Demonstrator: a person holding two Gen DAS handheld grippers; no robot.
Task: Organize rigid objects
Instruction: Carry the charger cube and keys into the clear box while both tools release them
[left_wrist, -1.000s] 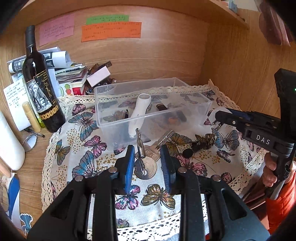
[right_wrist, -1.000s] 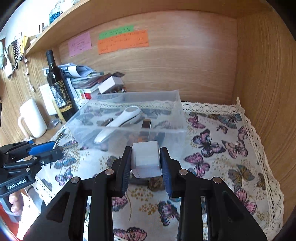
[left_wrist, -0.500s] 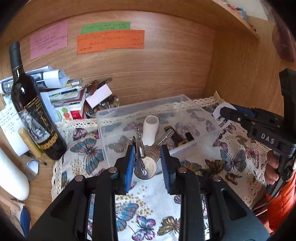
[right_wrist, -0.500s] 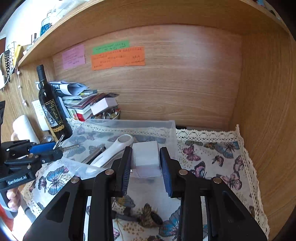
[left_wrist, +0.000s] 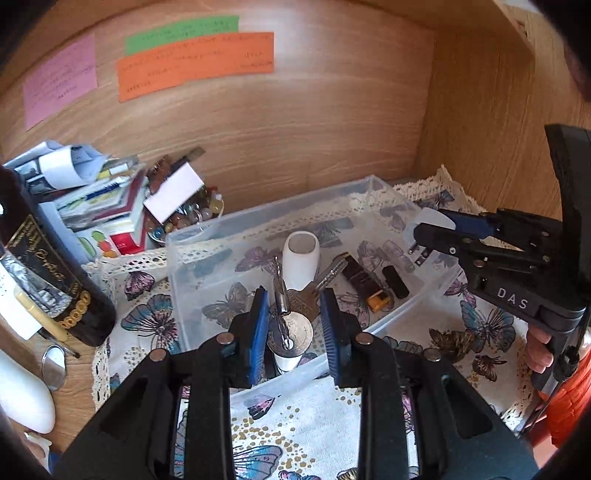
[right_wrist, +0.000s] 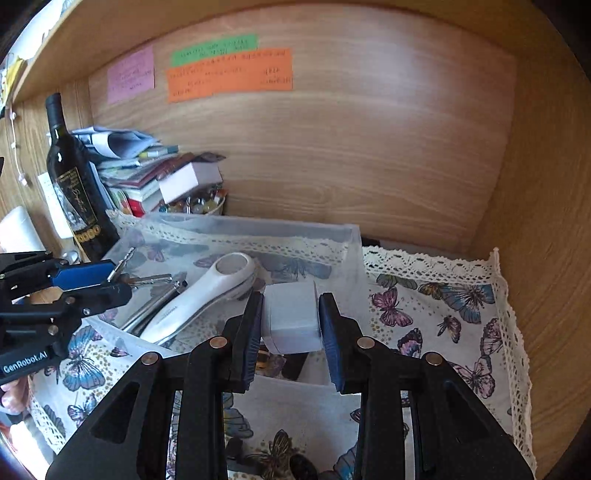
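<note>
Left wrist view: left gripper (left_wrist: 293, 325) clenched on keys (left_wrist: 291, 314), held above clear box (left_wrist: 192, 240); right gripper (right_wrist: 290, 325) grasping white charger (right_wrist: 290, 317) over box near edge. Step: drop-off. Next: lower, spread fingers, release inside

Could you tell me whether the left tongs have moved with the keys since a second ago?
Yes. The left tongs, holding the keys, moved forward from the butterfly cloth to over the clear bin.

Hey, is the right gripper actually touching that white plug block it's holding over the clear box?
Touching. The right wrist view shows the right gripper with both blue pads pressed against the white plug block, no gap.
</note>
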